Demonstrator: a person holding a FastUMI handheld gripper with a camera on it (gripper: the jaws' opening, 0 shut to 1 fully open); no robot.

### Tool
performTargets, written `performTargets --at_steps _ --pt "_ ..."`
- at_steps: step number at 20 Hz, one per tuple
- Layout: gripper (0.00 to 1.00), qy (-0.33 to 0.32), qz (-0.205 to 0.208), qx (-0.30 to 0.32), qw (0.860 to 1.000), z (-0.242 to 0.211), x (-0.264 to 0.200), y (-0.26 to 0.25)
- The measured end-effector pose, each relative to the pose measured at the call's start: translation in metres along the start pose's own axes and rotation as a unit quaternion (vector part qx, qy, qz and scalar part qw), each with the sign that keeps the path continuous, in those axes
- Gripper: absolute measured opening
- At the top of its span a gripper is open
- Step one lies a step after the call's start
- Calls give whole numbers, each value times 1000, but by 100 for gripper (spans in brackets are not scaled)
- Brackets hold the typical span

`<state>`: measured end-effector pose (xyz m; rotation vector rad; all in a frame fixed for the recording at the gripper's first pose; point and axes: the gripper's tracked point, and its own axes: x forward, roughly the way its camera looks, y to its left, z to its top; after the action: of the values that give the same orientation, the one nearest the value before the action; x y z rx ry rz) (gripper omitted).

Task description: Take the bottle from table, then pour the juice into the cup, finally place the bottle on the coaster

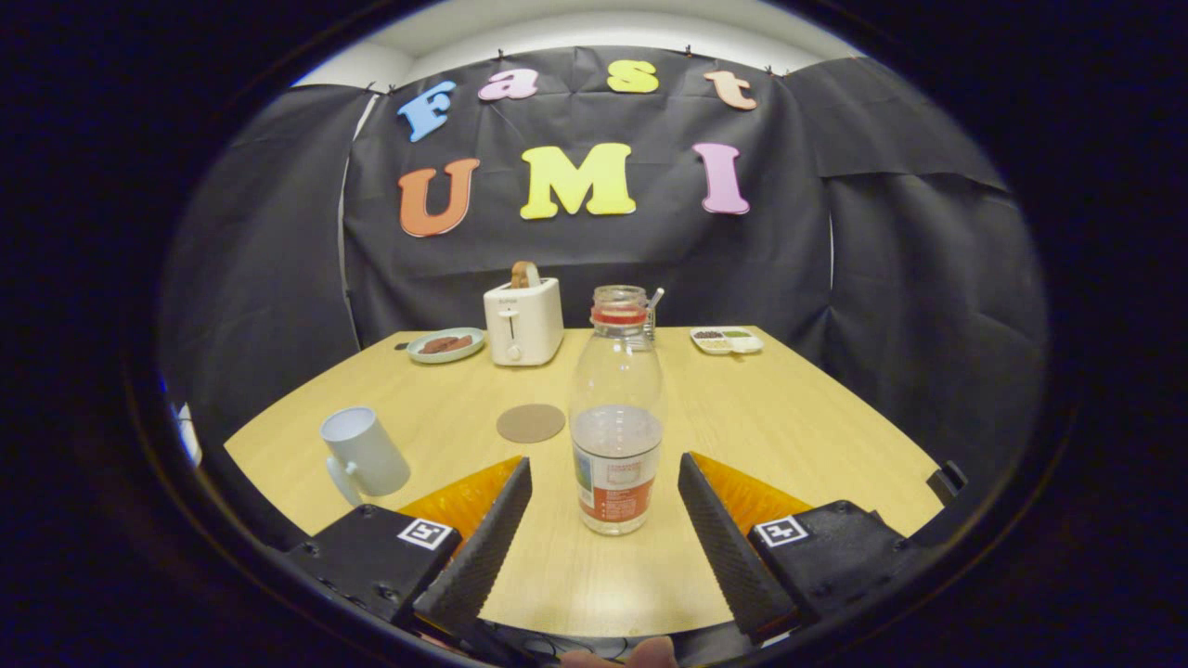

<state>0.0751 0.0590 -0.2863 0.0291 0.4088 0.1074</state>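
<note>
1. At the lower left of the frame, a pale cup (pixel 364 453) is seen standing on the wooden table (pixel 798 436), its handle turned toward the near table edge and its mouth open to the top. It is set well to the left of the left finger.

2. Just right of the cup, toward the centre of the frame, a round brown coaster (pixel 530 423) is seen lying flat on the table, beyond the left finger and just left of the bottle.

3. At the centre of the frame, the bottle (pixel 617 417) is shown standing upright, its long axis vertical and its neck open, with no cap seen. A small amount of clear liquid is held in its lower part, behind the label.

4. At the bottom centre, the gripper (pixel 605 515) is seen spread wide, with the bottle placed straight ahead in the gap between the fingertips. Neither finger is touching it, and a strip of bare table is left on each side. The base of the bottle is roughly level with the fingertips, so a short forward advance is judged to be needed before closing across the label.

5. In the upper middle of the frame, at the far table edge, a plate (pixel 446 344), a white toaster (pixel 522 321) and a small tray (pixel 727 340) are lined up from left to right.
</note>
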Motion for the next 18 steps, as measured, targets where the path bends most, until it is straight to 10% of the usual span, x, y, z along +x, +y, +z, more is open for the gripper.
performTargets --at_steps 18 --pt "100 -17 0 83 996 -4 82 6"
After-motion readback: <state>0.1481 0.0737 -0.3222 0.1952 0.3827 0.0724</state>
